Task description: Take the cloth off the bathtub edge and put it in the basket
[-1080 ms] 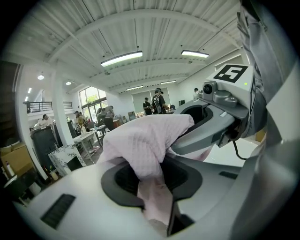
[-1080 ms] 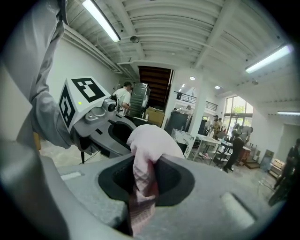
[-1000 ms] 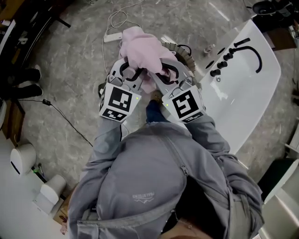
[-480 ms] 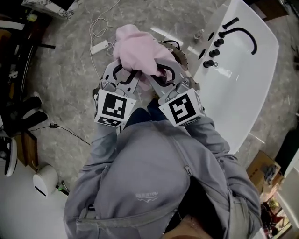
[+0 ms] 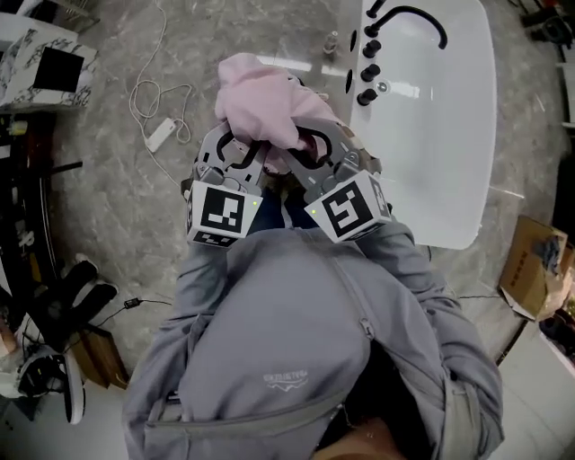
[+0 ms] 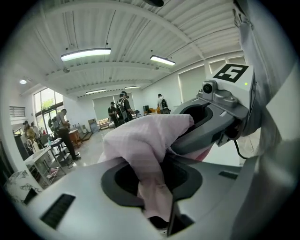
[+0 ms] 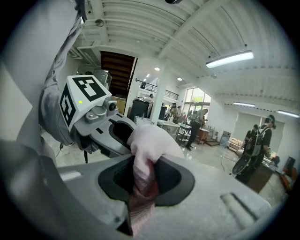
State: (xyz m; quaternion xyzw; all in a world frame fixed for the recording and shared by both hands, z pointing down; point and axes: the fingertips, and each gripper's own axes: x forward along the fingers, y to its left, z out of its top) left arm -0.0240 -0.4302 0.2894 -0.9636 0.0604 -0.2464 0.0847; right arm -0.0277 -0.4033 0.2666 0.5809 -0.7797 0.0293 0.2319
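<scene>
Soft fabric against matt plastic and gloss.
The cloth (image 5: 265, 99) is soft, finely woven fabric, matt and crumpled. The left gripper (image 5: 235, 151) and the right gripper (image 5: 314, 148) are smooth matt grey plastic with darker matt recesses. The bathtub (image 5: 449, 180) is glossy white, and its faucet (image 5: 420, 14) is matt black. The floor (image 5: 108, 207) is polished tile with a marbled stone look. The person's jacket (image 5: 296, 359) is smooth matt cloth, and the box (image 5: 530, 269) is plain cardboard.

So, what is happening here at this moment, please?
A person holds one pink cloth with both tools: the left hand-held gripper and the right hand-held gripper are each shut on it. The cloth hangs bunched in the air beside the white bathtub. It is off the tub edge but not put down anywhere yet.
</scene>
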